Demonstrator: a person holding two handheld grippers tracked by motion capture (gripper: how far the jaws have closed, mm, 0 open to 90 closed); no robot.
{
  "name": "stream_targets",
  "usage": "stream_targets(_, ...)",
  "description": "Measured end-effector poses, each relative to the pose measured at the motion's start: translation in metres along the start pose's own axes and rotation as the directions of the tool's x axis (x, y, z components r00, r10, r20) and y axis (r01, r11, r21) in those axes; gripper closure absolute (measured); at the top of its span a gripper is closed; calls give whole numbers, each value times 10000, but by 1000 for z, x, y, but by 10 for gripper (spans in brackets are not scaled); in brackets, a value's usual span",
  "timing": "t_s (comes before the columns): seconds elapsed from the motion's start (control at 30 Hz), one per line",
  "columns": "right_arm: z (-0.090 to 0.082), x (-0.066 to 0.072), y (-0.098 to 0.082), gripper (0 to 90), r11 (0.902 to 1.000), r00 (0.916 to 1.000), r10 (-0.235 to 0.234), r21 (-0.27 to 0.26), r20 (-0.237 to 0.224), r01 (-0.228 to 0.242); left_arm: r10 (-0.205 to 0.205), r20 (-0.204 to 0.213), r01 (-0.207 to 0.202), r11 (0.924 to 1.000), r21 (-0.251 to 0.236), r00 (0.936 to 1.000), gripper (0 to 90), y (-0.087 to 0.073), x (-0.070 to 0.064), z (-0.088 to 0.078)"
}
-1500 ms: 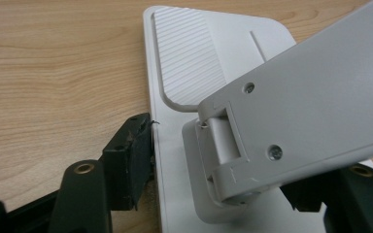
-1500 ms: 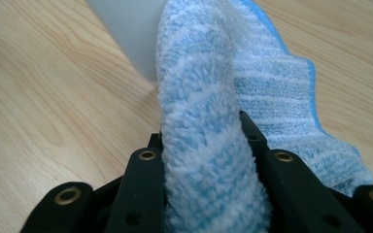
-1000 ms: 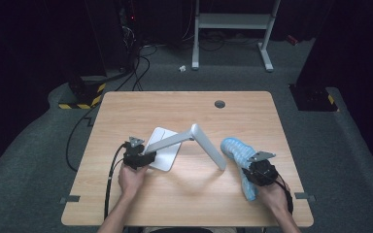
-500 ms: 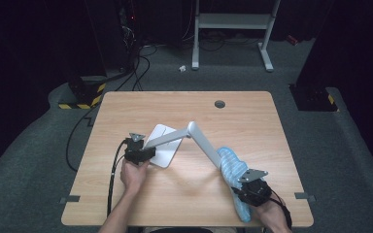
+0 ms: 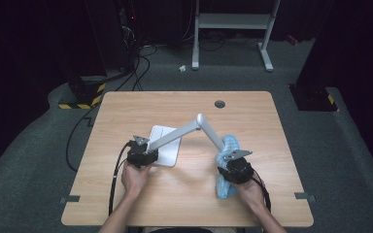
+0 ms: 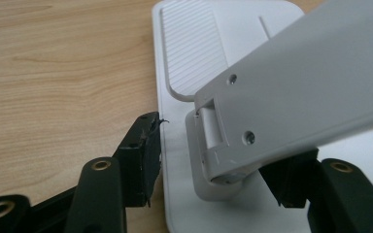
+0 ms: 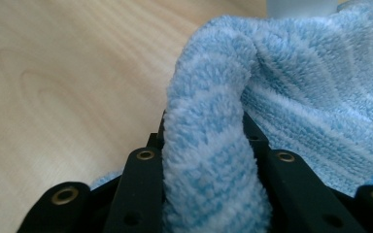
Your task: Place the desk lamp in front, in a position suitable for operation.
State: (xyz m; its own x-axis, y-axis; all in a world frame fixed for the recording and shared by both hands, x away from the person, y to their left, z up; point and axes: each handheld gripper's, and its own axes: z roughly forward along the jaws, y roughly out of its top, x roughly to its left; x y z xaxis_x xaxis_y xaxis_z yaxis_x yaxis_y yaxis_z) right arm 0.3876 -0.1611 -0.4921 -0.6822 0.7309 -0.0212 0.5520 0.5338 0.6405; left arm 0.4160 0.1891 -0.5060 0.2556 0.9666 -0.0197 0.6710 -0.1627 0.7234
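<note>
Likely the cloth (image 7: 213, 160), pinched tight in the right gripper (image 5: 234, 169), slips off the arm (image 5: 175, 135) near the tabletop's front edge; the left gripper (image 6: 213, 165) straddles its hinge loosely, so the stand could shift.

My bench (image 5: 126, 204) is pale wood with a round cable hole (image 5: 219, 104) near its far edge. Grey carpet (image 5: 24, 160) surrounds it; beyond stand a white metal frame (image 5: 233, 22) and dark curtains (image 5: 34, 39).

High view overhead, gripper views close, sharing table (image 5: 126, 111)
</note>
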Motion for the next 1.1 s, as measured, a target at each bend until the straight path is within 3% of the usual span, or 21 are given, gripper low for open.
stream_targets(0.2,7,-7,9,699,9998,9997,222,-26,47,-222,212,604,-234,9991,363,9979,457,-4,-4,-9)
stream_targets(0.3,11,-4,16,694,9999,9998,6,-106,-205,-8,129,1232,-204,9980,604,9923,459,-8,-7,-14)
stream_targets(0.43,11,2,19,673,9995,9984,-304,-110,-484,299,184,1529,-302,9967,748,9881,459,-10,-11,-17)
stream_targets(0.53,7,5,17,625,9984,9957,-557,-114,-742,550,276,1712,-423,9957,828,9848,458,-11,-12,-19)
stream_targets(0.6,2,9,15,575,9969,9948,-786,-140,-646,779,332,1749,-486,9953,843,9840,447,-11,-13,-20)
stream_targets(0.67,-3,11,13,503,9958,9947,-892,-266,-506,879,412,2099,-574,9958,717,9768,404,-13,-11,-22)
stream_targets(0.7,-6,11,12,477,9952,9946,-931,-341,-453,916,412,2099,-574,9958,717,9768,382,-13,-11,-22)
stream_targets(0.73,-9,11,11,453,9952,9950,-912,-398,-408,896,340,2206,-492,9967,641,9748,363,-13,-9,-24)
stream_targets(0.77,-12,11,10,435,9947,9952,-927,-481,-315,911,191,2508,-291,9989,362,9678,346,-12,-4,-30)
stream_targets(0.87,-17,9,10,398,9950,9965,-827,-562,-97,820,23,2634,-46,10000,78,9647,312,-10,5,-37)
stream_targets(0.97,-14,7,10,391,9968,9974,-724,-342,-64,721,-253,2595,259,9997,10,9654,303,-7,14,-40)
stream_targets(1.03,-2,6,12,384,9985,9984,-551,32,-106,551,-493,2497,492,9988,66,9671,302,-4,24,-38)
stream_targets(1.1,8,7,12,384,9981,9983,-556,258,-178,560,-629,2252,606,9980,171,9723,300,1,31,-32)
